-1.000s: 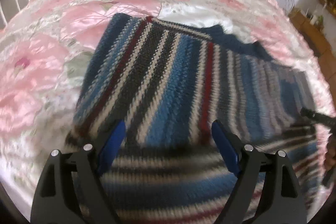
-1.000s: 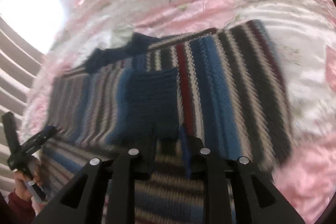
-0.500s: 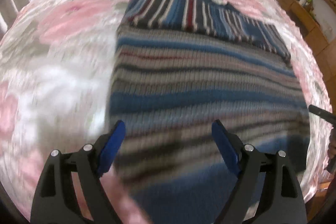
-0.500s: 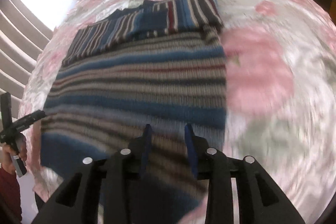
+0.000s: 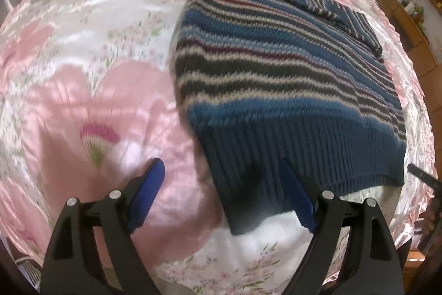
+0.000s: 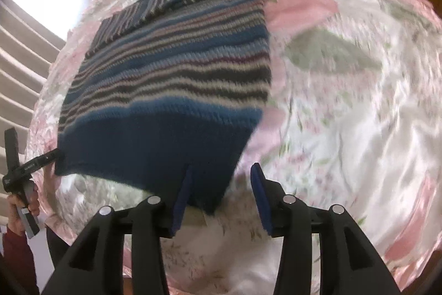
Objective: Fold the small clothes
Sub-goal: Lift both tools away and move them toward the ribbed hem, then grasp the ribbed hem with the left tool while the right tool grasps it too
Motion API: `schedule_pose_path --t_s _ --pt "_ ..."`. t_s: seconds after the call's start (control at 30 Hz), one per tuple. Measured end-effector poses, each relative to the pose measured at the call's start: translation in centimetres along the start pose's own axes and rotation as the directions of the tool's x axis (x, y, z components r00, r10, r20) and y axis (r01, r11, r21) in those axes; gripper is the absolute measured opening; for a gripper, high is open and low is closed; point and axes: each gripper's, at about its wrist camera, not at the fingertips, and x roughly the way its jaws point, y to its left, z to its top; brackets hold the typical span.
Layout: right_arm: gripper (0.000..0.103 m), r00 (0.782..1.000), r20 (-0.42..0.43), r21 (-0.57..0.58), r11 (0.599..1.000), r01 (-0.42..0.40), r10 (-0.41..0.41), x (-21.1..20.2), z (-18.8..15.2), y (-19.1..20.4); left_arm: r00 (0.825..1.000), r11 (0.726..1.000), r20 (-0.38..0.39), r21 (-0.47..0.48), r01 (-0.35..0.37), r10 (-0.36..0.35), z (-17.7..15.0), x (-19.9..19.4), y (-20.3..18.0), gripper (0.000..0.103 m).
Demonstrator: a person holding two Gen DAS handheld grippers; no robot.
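Both grippers have drawn back from the striped sweater [image 5: 276,68], and the right one has parted its jaws.

Left gripper [image 5: 221,192] and right gripper [image 6: 221,192] are spread, empty; the sweater lies folded on the floral bedspread [image 5: 83,90], frame centre.

The sweater [image 5: 279,68] is thick, matt knitted wool with a ribbed hem. Under it, the floral bedspread [image 5: 91,90] is smooth, glossy satin cloth.

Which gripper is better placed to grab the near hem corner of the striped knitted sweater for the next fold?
Probably either: the left gripper and the right gripper are both open, each straddling its own near corner of the striped knitted sweater's dark blue ribbed hem.
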Motion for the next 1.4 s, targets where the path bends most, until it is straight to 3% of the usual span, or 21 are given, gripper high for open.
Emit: schedule_pose_path --t_s 0.6,0.67,0.77,0.93,1.0,1.07,1.2,1.4 --pt "0.046 0.995 -0.044 0.123 0.989 -0.079 0.085 3.0 -0.1 -0.6 0.997 0.996 -0.025 -0.065 0.066 -0.067 -0.1 1.3 -1.3 0.083" --pt "0.038 0.992 -0.047 0.125 0.986 -0.113 0.119 3.0 0.0 -0.4 0.996 0.994 -0.028 -0.073 0.079 -0.081 -0.1 1.3 -1.5 0.079" --pt "0.038 0.991 -0.060 0.121 0.986 -0.113 0.121 3.4 0.2 0.0 0.997 0.995 -0.032 -0.074 0.069 -0.072 0.0 1.5 -1.7 0.075" --pt "0.034 0.990 -0.061 0.116 0.986 -0.117 0.125 3.5 0.2 0.4 0.996 0.991 -0.031 -0.107 0.079 -0.083 -0.1 1.4 -1.4 0.060" --pt "0.029 0.990 -0.063 0.115 0.986 -0.121 0.129 3.4 0.2 0.5 0.992 0.986 -0.037 -0.121 0.113 -0.118 -0.3 1.3 -1.3 0.048" --pt "0.015 0.989 -0.062 0.118 0.985 -0.130 0.138 3.4 0.2 0.5 0.991 0.983 -0.043 -0.142 0.118 -0.125 -0.4 1.4 -1.2 0.039" --pt "0.011 0.985 -0.042 0.132 0.978 -0.162 0.169 2.6 0.2 0.3 0.986 0.970 -0.041 -0.192 0.151 -0.162 -0.6 1.3 -0.7 0.011" --pt "0.010 0.979 -0.005 0.124 0.972 -0.202 0.204 0.3 0.4 0.0 0.976 0.948 0.003 -0.236 0.213 -0.218 -1.1 0.1 -0.2 0.009"
